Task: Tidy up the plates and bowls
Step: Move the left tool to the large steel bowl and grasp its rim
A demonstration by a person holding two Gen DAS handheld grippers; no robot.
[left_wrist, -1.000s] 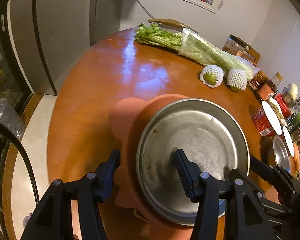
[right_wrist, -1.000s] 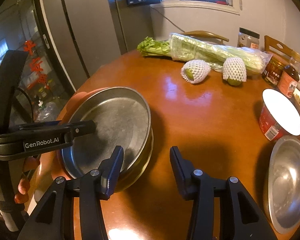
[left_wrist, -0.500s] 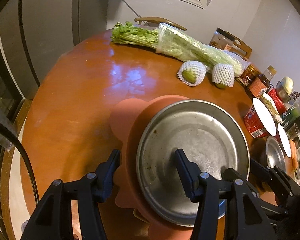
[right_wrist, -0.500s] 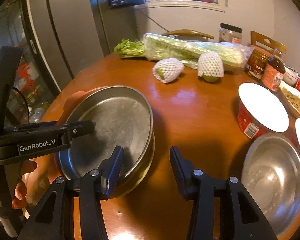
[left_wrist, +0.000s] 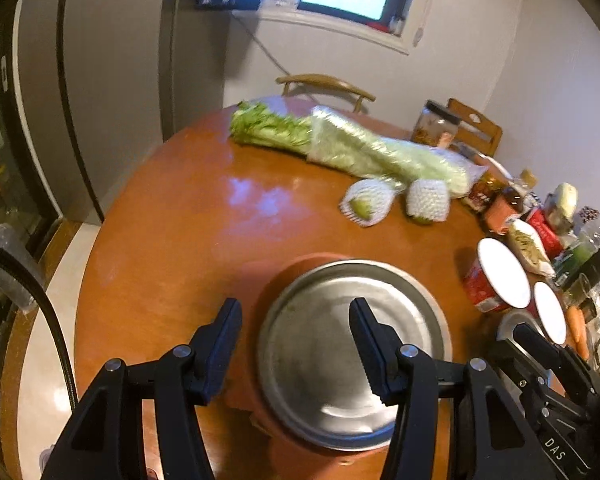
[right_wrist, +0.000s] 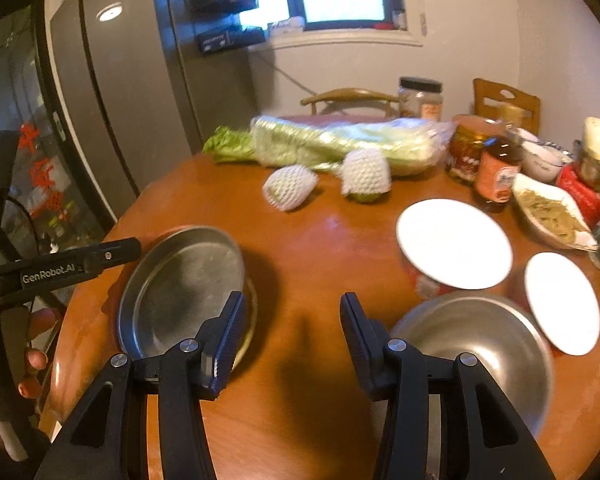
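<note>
A round steel plate (left_wrist: 340, 348) lies on an orange-pink plate (left_wrist: 260, 296) near the table's front edge. It also shows in the right wrist view (right_wrist: 180, 288), stacked on other dishes. My left gripper (left_wrist: 296, 344) is open and empty, its fingers straddling the plate's left rim above it. My right gripper (right_wrist: 290, 336) is open and empty, over bare table between the stack and a steel bowl (right_wrist: 480, 356) at its right.
Wrapped cabbage (right_wrist: 340, 142), two netted fruits (right_wrist: 290, 186), red tubs with white lids (right_wrist: 454, 240), jars and a dish of food (right_wrist: 552, 216) crowd the table's back and right. A fridge (right_wrist: 112, 100) stands at the left.
Both grippers have pulled back and tilted up. The right gripper has swung right, bringing the steel bowl and lidded tubs nearer. The plate stack has not moved.
</note>
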